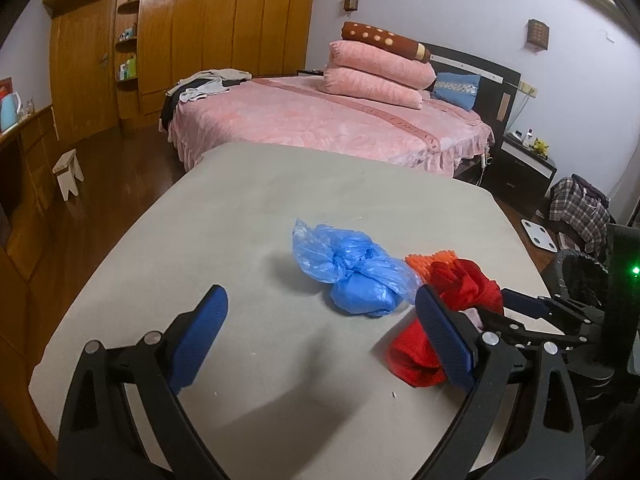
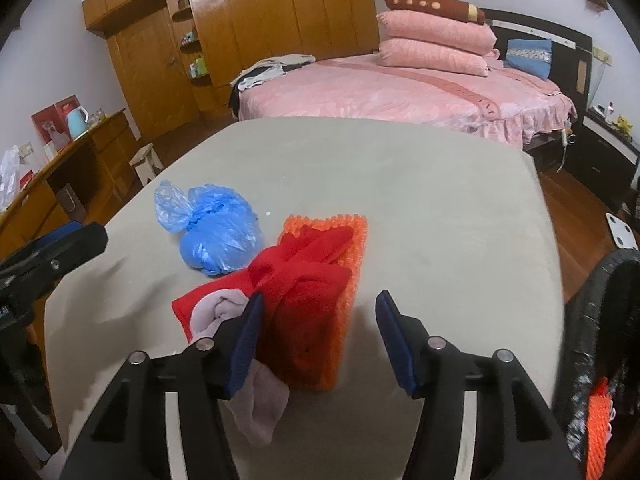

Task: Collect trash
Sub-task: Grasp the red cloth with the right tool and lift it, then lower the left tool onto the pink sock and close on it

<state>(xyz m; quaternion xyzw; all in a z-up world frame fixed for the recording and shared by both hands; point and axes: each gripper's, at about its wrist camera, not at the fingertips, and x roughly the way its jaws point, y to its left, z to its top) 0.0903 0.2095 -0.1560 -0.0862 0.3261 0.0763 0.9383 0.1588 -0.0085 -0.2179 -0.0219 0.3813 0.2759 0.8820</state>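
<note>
On the grey table [image 2: 400, 184], both my grippers gape empty; I should centre the right gripper [image 2: 318, 332] over the red bag [image 2: 304, 296], then squeeze; left gripper [image 1: 320, 328] waits.

A thin, crinkled blue plastic bag [image 1: 352, 276] is catching light glossily. The red cloth [image 2: 304, 280] is looking soft and matt beside a nubbly orange mat [image 2: 344, 232]. The table [image 1: 280, 192] is showing matt grey; the far wardrobe [image 1: 224, 20] is gleaming as varnished wood.
</note>
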